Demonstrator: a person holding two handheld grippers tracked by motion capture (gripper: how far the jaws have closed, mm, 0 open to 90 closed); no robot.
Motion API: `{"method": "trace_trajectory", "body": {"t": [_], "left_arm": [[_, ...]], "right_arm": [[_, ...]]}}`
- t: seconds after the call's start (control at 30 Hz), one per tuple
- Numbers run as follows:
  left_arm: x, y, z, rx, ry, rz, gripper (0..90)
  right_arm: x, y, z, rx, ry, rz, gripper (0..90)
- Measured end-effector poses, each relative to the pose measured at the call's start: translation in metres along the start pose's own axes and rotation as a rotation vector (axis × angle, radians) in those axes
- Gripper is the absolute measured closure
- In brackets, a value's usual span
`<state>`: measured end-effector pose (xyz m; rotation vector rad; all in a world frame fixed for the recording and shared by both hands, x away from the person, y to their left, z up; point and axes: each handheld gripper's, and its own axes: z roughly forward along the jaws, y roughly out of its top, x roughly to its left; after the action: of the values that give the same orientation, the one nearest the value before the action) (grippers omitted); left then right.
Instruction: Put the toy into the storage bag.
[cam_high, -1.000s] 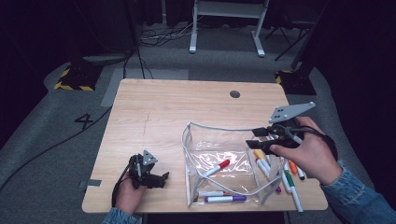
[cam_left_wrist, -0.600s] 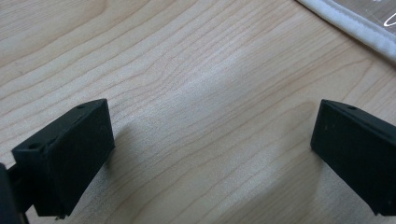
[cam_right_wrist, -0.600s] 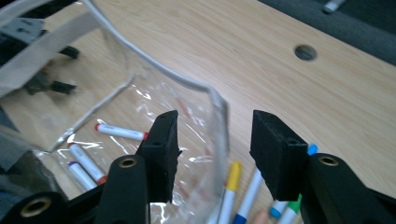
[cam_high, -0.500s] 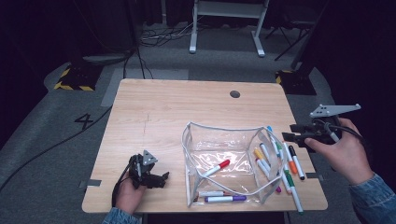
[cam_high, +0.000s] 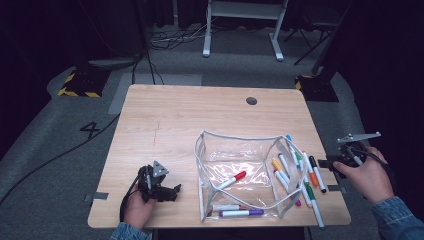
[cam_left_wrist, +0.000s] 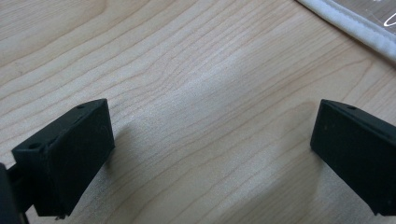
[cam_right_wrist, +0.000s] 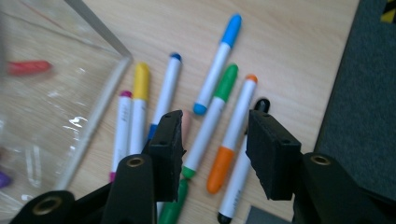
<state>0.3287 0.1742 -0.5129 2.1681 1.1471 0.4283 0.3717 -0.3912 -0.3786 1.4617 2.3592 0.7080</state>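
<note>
On the wooden desk (cam_high: 190, 120) a clear plastic pouch (cam_high: 250, 172) stands open near the front edge, right of centre, with white piping along its rim. A red marker (cam_high: 232, 180) lies inside it on the clear bottom panel, and a purple marker (cam_high: 241, 213) lies at its front edge, though whether that one is inside or under the plastic is hard to tell.

Just right of the pouch, loose markers are strewn in a rough fan on the bare wood. The right gripper view shows a blue-capped marker (cam_right_wrist: 218, 63), a green one (cam_right_wrist: 211, 112), an orange one (cam_right_wrist: 232, 135), a yellow-capped one (cam_right_wrist: 137, 102) and a pink-tipped one (cam_right_wrist: 120, 126), all lying near each other and close to the pouch wall.

At the desk's right edge the right hand-held gripper (cam_high: 336, 162) hovers above these markers. Its jaws have just been closing to a middling gap and grip nothing; the green and orange markers lie below, in line with the gap.

Near the front left corner the left hand-held gripper (cam_high: 170, 191) rests low over bare wood, jaws spread wide and holding nothing, with the pouch's white rim (cam_left_wrist: 355, 25) off to one side.
</note>
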Motion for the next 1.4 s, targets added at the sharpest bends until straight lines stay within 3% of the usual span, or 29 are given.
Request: {"method": "trace_trajectory", "body": {"t": [0.23, 0.47, 0.6, 0.8, 0.9, 1.03, 1.2, 1.4], "left_arm": [[0.0, 0.0, 0.0, -0.001, 0.001, 0.0, 0.0], [0.0, 0.0, 0.0, -0.001, 0.001, -0.001, 0.0], [0.0, 0.0, 0.0, 0.001, -0.002, -0.003, 0.0], [0.0, 0.0, 0.0, 0.001, -0.002, -0.001, 0.0], [0.0, 0.0, 0.0, 0.001, -0.004, -0.005, 0.0], [0.0, 0.0, 0.0, -0.002, 0.001, 0.001, 0.0], [0.0, 0.0, 0.0, 0.0, -0.001, -0.001, 0.0], [0.0, 0.0, 0.0, 0.0, -0.002, -0.003, 0.0]], "right_arm": [[-0.019, -0.018, 0.035, 0.077, -0.025, 0.054, 59.9], [-0.03, -0.027, 0.069, 0.154, -0.036, 0.098, 62.5], [-0.032, -0.029, 0.08, 0.194, -0.06, 0.123, 67.0], [-0.036, -0.03, 0.088, 0.204, -0.094, 0.19, 76.0], [-0.038, -0.029, 0.088, 0.19, -0.095, 0.229, 77.1], [-0.039, -0.028, 0.083, 0.174, -0.093, 0.232, 77.1], [-0.037, -0.021, 0.062, 0.125, -0.088, 0.208, 77.1], [-0.03, -0.007, 0.031, 0.063, -0.08, 0.141, 77.2]]}}
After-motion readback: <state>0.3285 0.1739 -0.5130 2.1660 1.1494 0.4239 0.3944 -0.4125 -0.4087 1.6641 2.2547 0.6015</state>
